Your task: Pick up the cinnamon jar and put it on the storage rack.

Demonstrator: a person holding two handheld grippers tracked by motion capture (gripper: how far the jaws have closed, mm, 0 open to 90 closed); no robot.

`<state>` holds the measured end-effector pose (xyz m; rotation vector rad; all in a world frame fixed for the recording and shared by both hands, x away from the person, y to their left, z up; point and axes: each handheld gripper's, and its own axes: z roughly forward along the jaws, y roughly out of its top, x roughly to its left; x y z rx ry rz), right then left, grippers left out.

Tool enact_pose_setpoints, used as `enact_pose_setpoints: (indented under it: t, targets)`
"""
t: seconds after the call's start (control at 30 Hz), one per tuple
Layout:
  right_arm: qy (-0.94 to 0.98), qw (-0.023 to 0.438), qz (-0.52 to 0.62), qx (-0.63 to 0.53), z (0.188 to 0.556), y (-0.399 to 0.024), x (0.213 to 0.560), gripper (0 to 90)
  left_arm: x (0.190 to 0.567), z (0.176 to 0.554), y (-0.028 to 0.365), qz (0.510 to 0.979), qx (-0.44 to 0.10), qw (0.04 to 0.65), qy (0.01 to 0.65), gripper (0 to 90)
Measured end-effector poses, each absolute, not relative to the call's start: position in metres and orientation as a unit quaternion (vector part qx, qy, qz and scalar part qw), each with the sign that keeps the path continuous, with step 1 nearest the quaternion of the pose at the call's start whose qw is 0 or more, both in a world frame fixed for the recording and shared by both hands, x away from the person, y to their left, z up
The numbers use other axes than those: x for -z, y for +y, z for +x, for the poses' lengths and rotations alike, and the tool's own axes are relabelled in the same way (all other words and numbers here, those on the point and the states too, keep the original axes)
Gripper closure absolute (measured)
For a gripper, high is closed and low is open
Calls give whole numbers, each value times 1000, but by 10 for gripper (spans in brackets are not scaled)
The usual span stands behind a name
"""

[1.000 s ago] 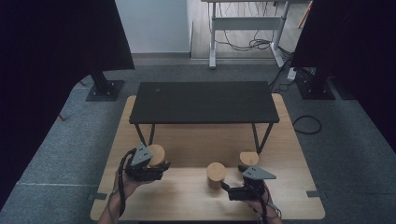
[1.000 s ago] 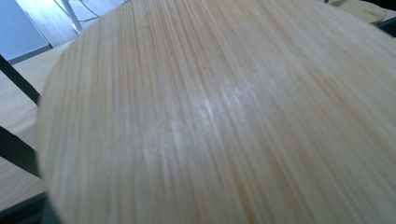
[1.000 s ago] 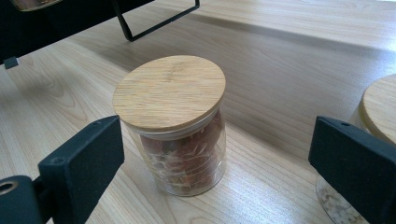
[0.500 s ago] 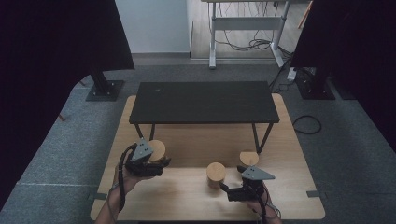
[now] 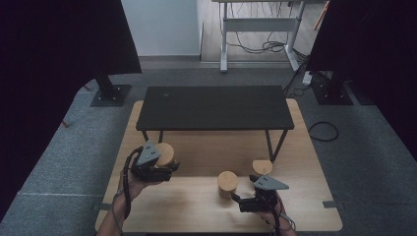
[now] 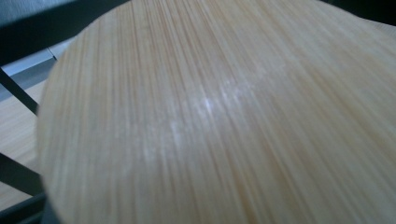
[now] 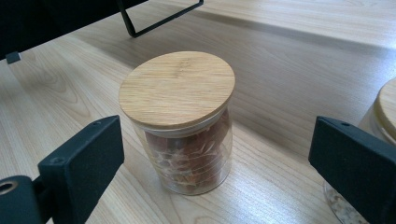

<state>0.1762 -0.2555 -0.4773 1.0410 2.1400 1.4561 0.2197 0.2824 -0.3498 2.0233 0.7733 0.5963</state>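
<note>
My right claw [image 5: 239, 199] stands open just short of the middle jar [image 7: 180, 122] on the surface [image 5: 162, 211]. I should centre its jaws round the glass below the lid. Farther left, my left claw [image 5: 169, 168] grips another jar [image 5: 165, 154].

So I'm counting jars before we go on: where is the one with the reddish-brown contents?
In the high view that jar stands on the wooden table's near half, right of centre, just ahead of the open right gripper; another jar stands behind, to its right.
</note>
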Motion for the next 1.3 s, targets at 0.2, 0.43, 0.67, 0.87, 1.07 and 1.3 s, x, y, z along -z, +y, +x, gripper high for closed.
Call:
enact_pose_setpoints:
  t: [0.2,0.43,0.67,0.87,1.07,1.3]
  targets:
    - [755,174,368,-514,176,-255,478,28,343,221,283,810,-241,437,308,253]
    - [755,176,367,-514,176,-255,478,28,335,223,283,808,-245,439,306,253]
    - [756,175,367,-513,176,-255,478,28,330,224,284,807,-245,443,304,254]
    - [756,175,367,-513,176,-255,478,28,327,226,284,806,-245,446,302,254]
    - [756,175,368,-513,176,-256,478,28,324,228,286,802,-244,453,303,254]
    - [756,175,368,-512,176,-255,478,28,321,229,286,802,-244,453,302,254]
